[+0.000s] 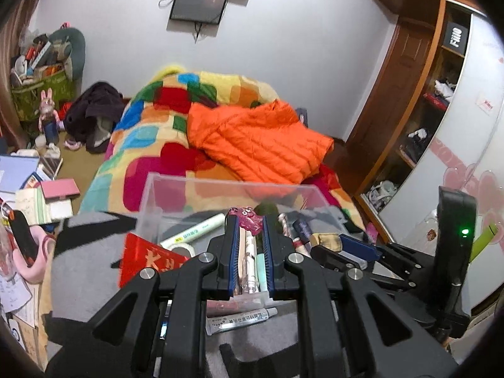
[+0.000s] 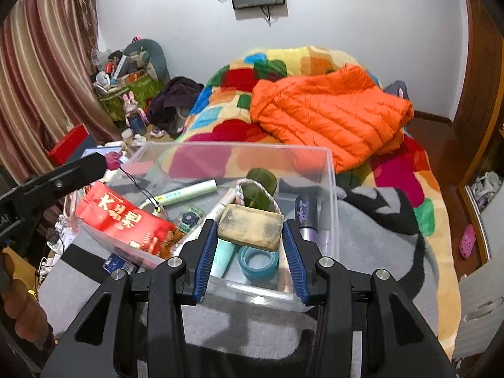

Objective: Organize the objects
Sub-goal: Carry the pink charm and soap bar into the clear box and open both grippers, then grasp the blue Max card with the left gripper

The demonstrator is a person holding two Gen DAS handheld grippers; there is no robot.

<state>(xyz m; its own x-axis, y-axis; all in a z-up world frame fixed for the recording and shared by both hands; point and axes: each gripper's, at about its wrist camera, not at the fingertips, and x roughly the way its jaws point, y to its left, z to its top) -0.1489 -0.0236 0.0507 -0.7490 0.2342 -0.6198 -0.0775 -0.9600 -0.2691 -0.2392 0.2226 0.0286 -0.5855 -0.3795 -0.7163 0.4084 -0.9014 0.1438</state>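
The clear plastic bin [image 2: 327,170] sits on a grey and black blanket [image 2: 371,220] at the near end of the bed, and everything else is placed from it. Above its near middle, the right gripper [image 2: 250,242] is clamped on a worn tan block [image 2: 250,225], a blue pad pressing each short end, so the block hangs over the bin's contents. Directly under it inside the bin lie a roll of blue tape [image 2: 258,263] and a pale teal tube [image 2: 224,256]; further in are a green-handled round brush [image 2: 256,193], a white-green tube [image 2: 189,192] toward the left wall, a red snack packet [image 2: 126,220] leaning against the left front corner, and a purple tube [image 2: 305,214] along the right wall. Over the bin's left rim the left gripper [image 1: 250,225] is pinched tight on a small pink charm [image 1: 250,219], whose black cord [image 2: 141,189] dangles down into the bin. Outside the front wall, a white ointment tube [image 1: 241,318] lies on the blanket. Beyond the far wall spreads a multicoloured quilt [image 2: 226,116] with an orange puffer jacket [image 2: 330,113] on it. Left of the bin, on the floor, stand a green bag of clutter [image 2: 132,94] and a striped curtain [image 2: 41,72].
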